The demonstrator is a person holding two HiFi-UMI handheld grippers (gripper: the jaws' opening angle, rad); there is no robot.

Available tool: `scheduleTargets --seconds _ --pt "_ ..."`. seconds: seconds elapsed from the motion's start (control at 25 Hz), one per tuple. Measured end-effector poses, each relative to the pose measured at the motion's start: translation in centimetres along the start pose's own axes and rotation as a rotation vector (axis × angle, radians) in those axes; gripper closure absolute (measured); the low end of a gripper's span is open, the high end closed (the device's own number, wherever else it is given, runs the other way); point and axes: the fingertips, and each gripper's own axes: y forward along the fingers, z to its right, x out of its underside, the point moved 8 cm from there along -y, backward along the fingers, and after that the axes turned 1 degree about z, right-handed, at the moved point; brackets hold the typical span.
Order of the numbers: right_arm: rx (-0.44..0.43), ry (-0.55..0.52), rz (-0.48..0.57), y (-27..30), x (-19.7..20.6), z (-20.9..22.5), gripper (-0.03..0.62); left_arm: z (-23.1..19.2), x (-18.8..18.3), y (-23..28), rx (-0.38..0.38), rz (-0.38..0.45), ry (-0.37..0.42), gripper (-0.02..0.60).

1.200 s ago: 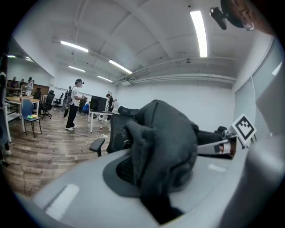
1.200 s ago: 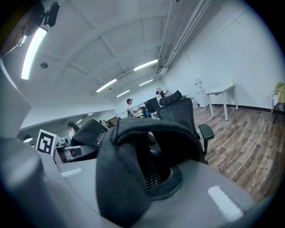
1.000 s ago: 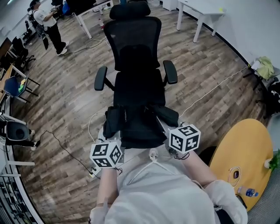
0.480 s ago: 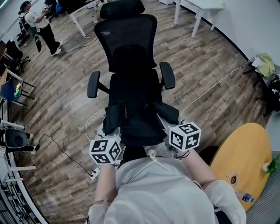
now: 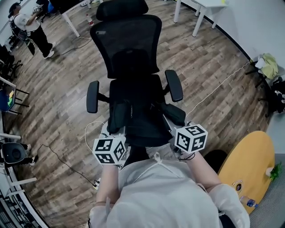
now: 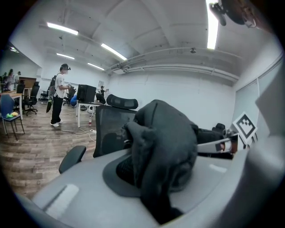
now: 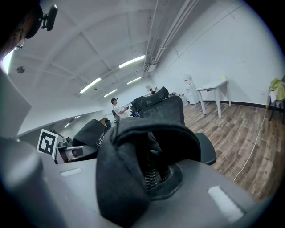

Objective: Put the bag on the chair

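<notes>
The bag [image 5: 141,125] is black, soft fabric, slack and bunched; I hold it by both ends, one fold pinched in my left hand-held gripper [image 5: 115,133], another in my right hand-held gripper [image 5: 174,122]; it hangs stretched between them over the front edge of the seat of the chair [image 5: 129,49]; whether it touches the seat I cannot tell; the chair is black, mesh-backed, with a headrest and two armrests, upright and facing me.

An open-plan office: white desks [image 5: 208,3], a mesh swivel chair [image 5: 133,67], ceiling strip lights [image 6: 112,50], wood-look floor [image 5: 58,116].
</notes>
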Motion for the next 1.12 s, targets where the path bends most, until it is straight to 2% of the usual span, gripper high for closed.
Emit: scheduleTargets --seconds 0.32,0.52,0.76,1.12 --pt "0.031 0.012 -0.004 10.2 -5.1 1.2 0.563 -8.1 -4.2 8.6 0.042 -0.023 -0.009 0.515" --pt "0.055 0.044 -0.028 16.0 -7.2 2.8 0.563 -12.3 -5.5 13.7 0.056 -0.056 -0.024 0.515" --pt "0.072 0.047 -0.086 22.8 -8.1 4.5 0.563 -17.2 -4.9 19.0 0.056 -0.11 -0.058 0.515" --pt "0.104 0.067 -0.156 31.4 -7.2 8.4 0.563 -22.7 -2.0 26.7 0.045 -0.195 -0.101 0.515"
